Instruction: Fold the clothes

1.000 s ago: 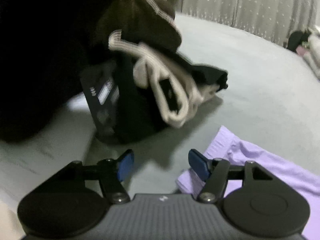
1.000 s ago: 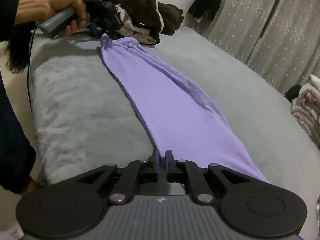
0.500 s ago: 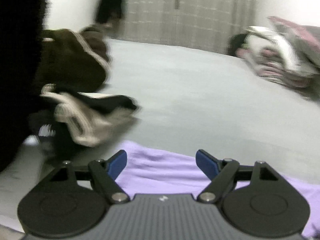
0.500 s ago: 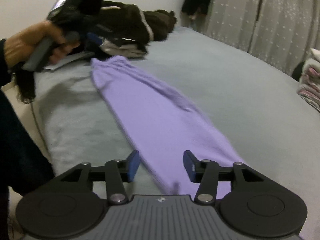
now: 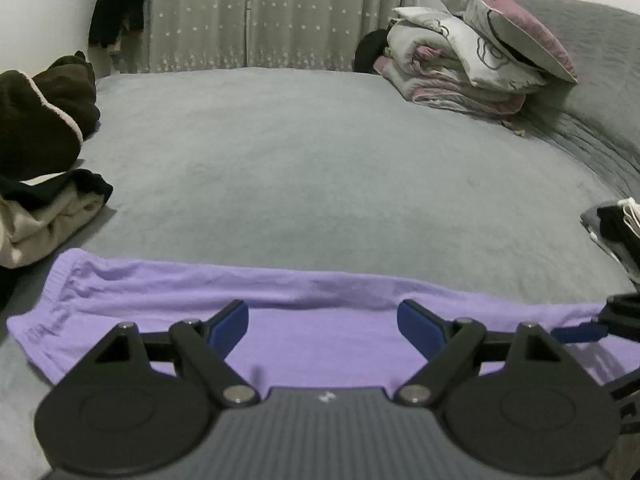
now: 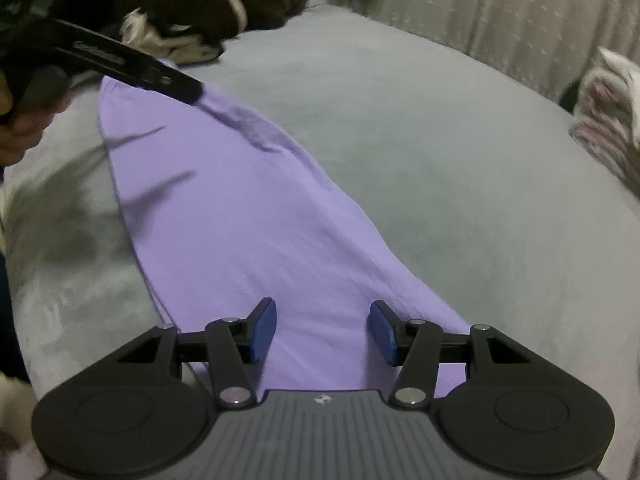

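Left gripper (image 5: 322,330), black two-finger tongs with blue pads: jaws spread wide and opening, nothing pinched. The pads hang over the middle of the garment; whether they brush the cloth cannot be told.

Right gripper (image 6: 323,330), same make: jaws parted about halfway, nothing between the pads but the cloth lying below them; no pinch shows. In the left wrist view only one blue fingertip and some black linkage of it enter at 3 o'clock, cut off by the frame.

Long lilac knit garment (image 6: 224,216), the task's piece: laid flat and stretched along the near edge of the bed, a ribbed, gathered end at 9 o'clock in the left wrist view, slight wrinkles along the far edge. Its near end is hidden under the right gripper's body.

Grey plush bedspread (image 5: 320,168): bears everything; largely bare at centre.

Heap of dark brown, black and cream clothes (image 5: 44,152): at 9 o'clock in the left wrist view, just beside the garment's ribbed end, cut off by the frame.

Stack of folded pink-and-white bedding with a pillow on top (image 5: 476,64): at 1 o'clock, well apart from the garment.

Person's hand (image 6: 28,116): at 10 o'clock in the right wrist view, gripping the left tool's handle, blurred and partly out of frame.

Pale star-patterned curtains (image 5: 256,12): 12 o'clock, behind the bed.
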`<state>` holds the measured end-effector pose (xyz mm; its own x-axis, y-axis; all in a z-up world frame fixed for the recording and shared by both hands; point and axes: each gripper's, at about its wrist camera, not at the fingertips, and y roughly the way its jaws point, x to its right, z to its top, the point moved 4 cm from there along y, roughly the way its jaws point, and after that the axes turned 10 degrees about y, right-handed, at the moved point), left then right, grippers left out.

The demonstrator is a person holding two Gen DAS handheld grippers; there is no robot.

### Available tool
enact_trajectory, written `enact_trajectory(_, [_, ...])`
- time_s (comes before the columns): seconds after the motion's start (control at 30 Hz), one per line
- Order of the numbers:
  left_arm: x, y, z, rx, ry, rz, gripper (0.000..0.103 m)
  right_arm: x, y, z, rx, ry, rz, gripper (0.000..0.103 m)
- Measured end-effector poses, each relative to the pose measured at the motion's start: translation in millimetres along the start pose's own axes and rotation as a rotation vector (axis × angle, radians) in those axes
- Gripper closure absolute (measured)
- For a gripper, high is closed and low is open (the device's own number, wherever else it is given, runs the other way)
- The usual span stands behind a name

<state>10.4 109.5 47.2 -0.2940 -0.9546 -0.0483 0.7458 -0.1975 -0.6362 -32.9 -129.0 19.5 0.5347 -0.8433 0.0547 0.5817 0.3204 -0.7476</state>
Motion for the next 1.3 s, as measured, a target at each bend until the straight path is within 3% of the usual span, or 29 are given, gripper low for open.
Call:
enact_trajectory(0.13, [12.3,1.6,3.1,0.016,0.004,-0.021,0.015,4.9,-1.3,1.0,-0.016,0.015,0.026,0.051])
enact_trajectory(0.47, [46.4,39.3,-26.6,-0.127,0.066,-0.069,0.014,15.7,-10.3,-1.5,-0.021,0.043,0.030,0.050])
enact_trajectory(0.6, [51.6,38.5,-34.1,-0.128,0.103,-0.064,0.013,34.0,-17.0,5.6,0.048,0.131,-0.053,0.050])
enact_trajectory(0.77, [50.7,33.2,-37.0,-0.125,0.057,-0.093,0.012,52.3,-19.1,8.4,0.058,0.239,-0.051,0.050])
enact_trajectory(1.03, [71.2,27.4,-47.7,-0.122,0.176,-0.092,0.010,84.6,-17.5,10.2,0.057,0.356,-0.070,0.050])
enact_trajectory(1.3, [70.5,22.3,-53.3,-0.130,0.193,-0.124,0.009,125.9,-38.3,11.2,0.104,0.467,-0.104,0.050])
